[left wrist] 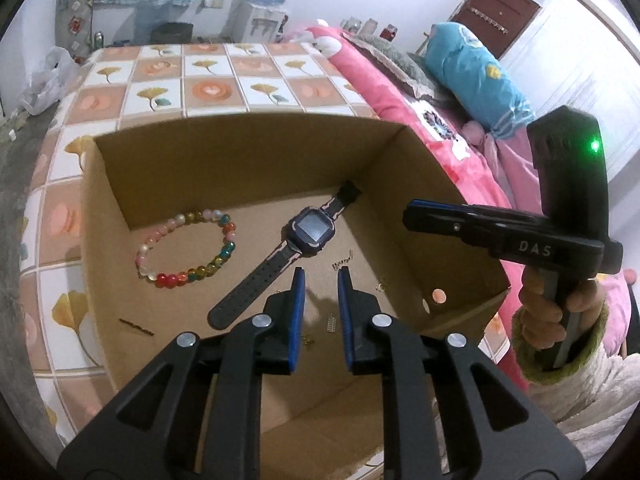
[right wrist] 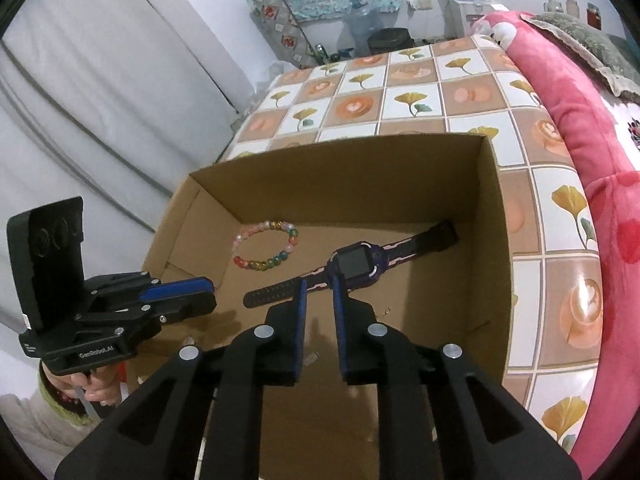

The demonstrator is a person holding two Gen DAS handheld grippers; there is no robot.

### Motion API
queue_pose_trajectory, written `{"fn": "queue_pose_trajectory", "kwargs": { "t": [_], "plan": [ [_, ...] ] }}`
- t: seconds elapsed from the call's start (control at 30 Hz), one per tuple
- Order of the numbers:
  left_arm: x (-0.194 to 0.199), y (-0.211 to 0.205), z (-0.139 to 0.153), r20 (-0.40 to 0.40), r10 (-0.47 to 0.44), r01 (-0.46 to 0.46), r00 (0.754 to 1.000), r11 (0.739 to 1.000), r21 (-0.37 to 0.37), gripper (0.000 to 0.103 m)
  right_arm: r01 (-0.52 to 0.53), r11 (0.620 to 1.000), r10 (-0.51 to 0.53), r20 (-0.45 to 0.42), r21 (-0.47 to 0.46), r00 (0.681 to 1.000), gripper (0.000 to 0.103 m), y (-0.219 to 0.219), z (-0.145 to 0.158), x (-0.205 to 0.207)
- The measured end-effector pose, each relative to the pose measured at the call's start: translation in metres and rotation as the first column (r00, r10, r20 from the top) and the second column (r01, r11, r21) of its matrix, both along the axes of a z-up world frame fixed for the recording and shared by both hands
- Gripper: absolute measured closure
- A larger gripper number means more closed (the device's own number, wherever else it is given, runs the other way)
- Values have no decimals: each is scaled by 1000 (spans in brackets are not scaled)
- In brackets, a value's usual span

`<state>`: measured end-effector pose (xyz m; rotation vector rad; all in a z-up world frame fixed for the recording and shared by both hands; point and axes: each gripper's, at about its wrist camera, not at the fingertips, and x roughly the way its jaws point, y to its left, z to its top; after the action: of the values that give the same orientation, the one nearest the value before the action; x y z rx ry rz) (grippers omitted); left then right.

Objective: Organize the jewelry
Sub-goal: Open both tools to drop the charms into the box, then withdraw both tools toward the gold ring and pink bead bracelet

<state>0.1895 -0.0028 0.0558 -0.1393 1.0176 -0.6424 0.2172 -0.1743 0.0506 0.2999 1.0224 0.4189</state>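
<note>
Box (left wrist: 248, 160): open cardboard, set on the tiled table (left wrist: 208, 76); its near wall is cut off by both views.
Bracelet (left wrist: 188, 248): beaded, flat on the box floor, left of the watch (left wrist: 312, 232).
Watch: laid diagonally, its lower strap partly hidden behind the fingers.
Small metal pieces (left wrist: 343, 262): scattered on the floor, too small to identify.
Left gripper (left wrist: 321, 280), right gripper (right wrist: 320, 286): fingers slightly parted, nothing grasped, both over the box.

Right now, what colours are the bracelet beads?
Pink, red, yellow and green bracelet; clearest from the left wrist.
</note>
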Motion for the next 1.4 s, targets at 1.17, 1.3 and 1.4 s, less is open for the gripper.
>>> {"fn": "queue_pose_trajectory", "kwargs": {
  "t": [1.17,1.3,1.4],
  "plan": [
    [-188,35,33,259,47,-46,965,999,-9,20,92,989,-113,199,115,973,37,-3,15,-189],
    [-193,34,16,236,55,-61,970,998,16,20,146,987,-156,177,67,972,37,-18,-1,-205],
    [-194,31,1,215,63,-75,975,996,47,20,158,986,-164,128,62,978,37,-28,-20,-214]
  ]
}}
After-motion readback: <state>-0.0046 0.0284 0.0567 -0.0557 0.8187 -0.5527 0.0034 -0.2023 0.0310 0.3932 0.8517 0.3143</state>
